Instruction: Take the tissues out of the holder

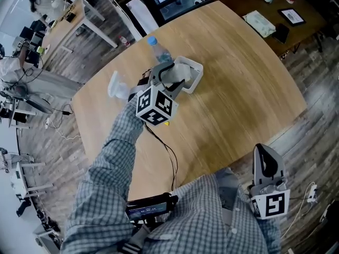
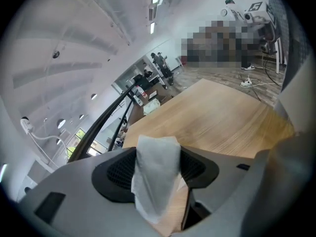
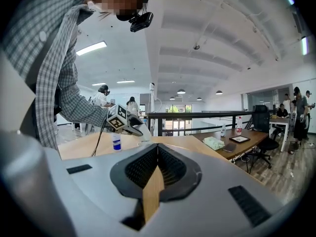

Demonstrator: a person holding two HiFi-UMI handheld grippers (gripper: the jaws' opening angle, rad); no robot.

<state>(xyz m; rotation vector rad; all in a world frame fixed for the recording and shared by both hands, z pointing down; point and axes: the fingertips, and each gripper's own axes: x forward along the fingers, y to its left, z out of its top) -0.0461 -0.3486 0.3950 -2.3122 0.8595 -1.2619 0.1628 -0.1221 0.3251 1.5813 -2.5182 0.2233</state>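
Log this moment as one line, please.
left gripper: shut on tissue | right gripper: shut, empty | holder: on table

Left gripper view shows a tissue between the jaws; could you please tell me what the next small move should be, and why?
Probably swing the left gripper sideways to the crumpled tissue lying on the table and release there. Its jaws are clamped on a white tissue, it hangs over the white holder, and the right gripper is shut and empty.
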